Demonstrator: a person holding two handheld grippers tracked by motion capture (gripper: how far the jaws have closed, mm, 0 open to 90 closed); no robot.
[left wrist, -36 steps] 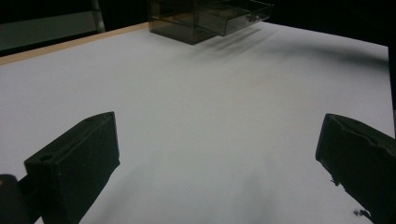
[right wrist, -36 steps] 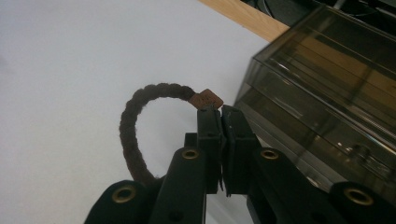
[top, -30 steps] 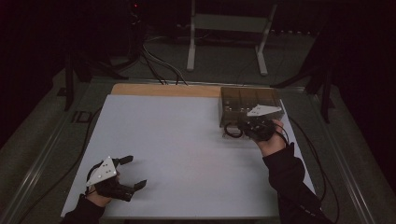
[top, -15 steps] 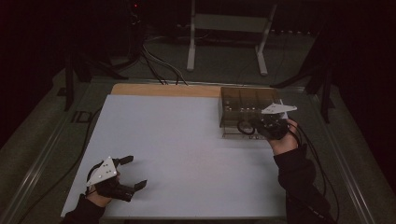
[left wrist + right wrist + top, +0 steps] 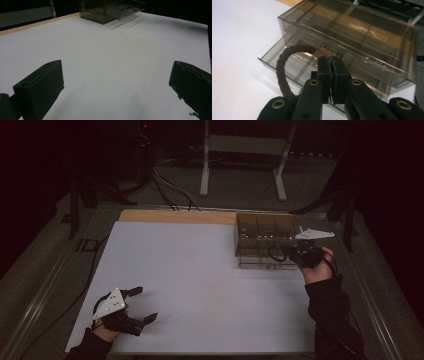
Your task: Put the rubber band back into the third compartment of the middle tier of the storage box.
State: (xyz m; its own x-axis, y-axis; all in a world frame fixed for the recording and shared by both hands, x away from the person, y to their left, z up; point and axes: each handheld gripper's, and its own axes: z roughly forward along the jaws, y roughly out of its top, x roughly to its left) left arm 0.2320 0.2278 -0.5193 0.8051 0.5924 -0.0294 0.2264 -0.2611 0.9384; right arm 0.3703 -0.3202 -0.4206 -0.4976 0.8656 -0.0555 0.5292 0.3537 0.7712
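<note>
The left gripper rests low on the white surface, far from the plastic drawer box and close to the surface's near edge, its jaws spread wide apart with nothing between them. Between it and the box the white surface lies bare, wide open room reaching to the wooden strip along the far edge, level with the box's back.

The right gripper sits just in front of the box, near the surface's right edge, jaws pressed together on a brown braided hair tie, pinching it beside its small tan tag. The loop hangs over the pulled-out drawer at the box's front.

Half a second ago the right gripper was at the same spot before the box; the left gripper has not moved.
</note>
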